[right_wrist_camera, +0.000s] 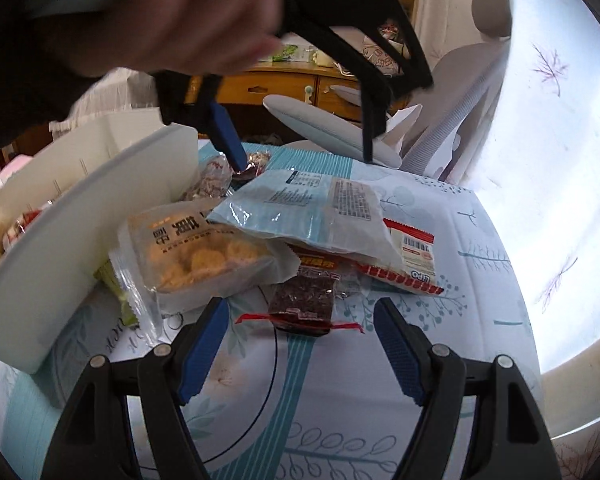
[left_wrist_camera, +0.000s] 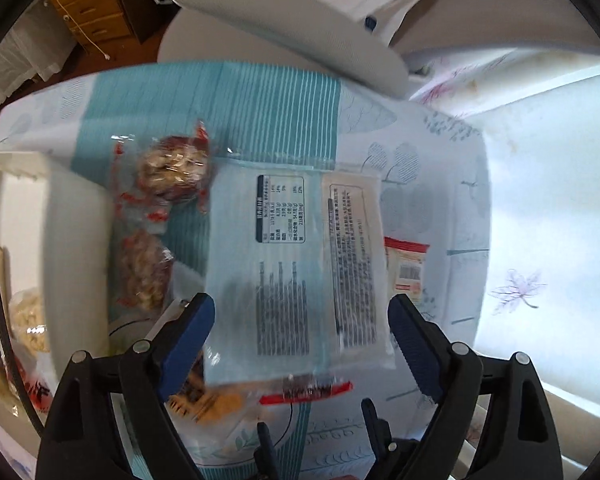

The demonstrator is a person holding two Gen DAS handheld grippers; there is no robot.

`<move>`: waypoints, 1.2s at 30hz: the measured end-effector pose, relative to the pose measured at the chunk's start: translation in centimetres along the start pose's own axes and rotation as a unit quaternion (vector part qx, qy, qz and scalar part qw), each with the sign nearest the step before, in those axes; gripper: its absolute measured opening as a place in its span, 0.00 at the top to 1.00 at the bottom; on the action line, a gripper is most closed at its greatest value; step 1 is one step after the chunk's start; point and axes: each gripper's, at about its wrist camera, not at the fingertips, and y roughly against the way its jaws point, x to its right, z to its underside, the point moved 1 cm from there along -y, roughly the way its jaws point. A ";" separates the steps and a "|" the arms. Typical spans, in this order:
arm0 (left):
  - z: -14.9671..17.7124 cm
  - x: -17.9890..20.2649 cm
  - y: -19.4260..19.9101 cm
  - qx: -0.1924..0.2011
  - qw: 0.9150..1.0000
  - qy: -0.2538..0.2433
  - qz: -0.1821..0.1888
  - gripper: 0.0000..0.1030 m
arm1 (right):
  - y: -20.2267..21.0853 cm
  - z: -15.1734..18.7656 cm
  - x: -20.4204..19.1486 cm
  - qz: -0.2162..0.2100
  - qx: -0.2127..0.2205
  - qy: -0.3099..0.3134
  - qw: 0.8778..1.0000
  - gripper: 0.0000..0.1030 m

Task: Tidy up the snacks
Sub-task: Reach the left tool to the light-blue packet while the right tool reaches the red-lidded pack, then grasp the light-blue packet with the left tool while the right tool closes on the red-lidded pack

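White bin: the white bin (right_wrist_camera: pixel 80 216) stands on the patterned tablecloth (right_wrist_camera: pixel 440 320), at 9 o'clock of the snack pile in the right wrist view.
Bin contents: pale snack packets (left_wrist_camera: pixel 28 320) with some red print lie inside; how many cannot be told.
Blue packet: the pale blue packet (left_wrist_camera: pixel 292 264) lies printed side up on top of the pile, just beside the bin.
Biscuit pack: the clear biscuit pack (right_wrist_camera: pixel 196 256) sits at 8 o'clock of the blue packet, against the bin wall.
Dark bar: the dark bar in a clear wrapper (right_wrist_camera: pixel 302 306) lies at 6 o'clock of the blue packet.
Red-edged packet: the red-edged packet (right_wrist_camera: pixel 416 256) shows at 4 o'clock from under the blue packet.
Nut packs: two red-printed nut packs (left_wrist_camera: pixel 172 172) lie at 10 o'clock of the blue packet.
Left gripper: the left gripper (left_wrist_camera: pixel 300 320) points steeply down over the blue packet, jaws spread to either side of it, pads clear of it.
Right gripper: the right gripper (right_wrist_camera: pixel 300 316) has its jaws spread and holds nothing; the dark bar lies at 12 o'clock, just beyond its tips.
Hand: a hand (right_wrist_camera: pixel 188 20) holds the left gripper, at 11 o'clock in the right wrist view.
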 end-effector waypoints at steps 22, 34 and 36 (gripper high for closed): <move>-3.0 2.0 -7.4 -0.035 0.998 -0.025 -0.054 0.01 | -2.1 0.4 -0.5 -0.008 -0.015 0.007 1.000 0.27; -2.7 -1.1 -5.6 0.010 0.999 0.041 0.002 0.32 | -1.3 0.6 0.0 -0.021 -0.012 0.001 1.000 0.70; -2.4 -2.3 -4.9 0.015 0.999 0.050 0.012 0.34 | -1.3 0.6 0.0 -0.021 -0.013 0.002 1.000 0.70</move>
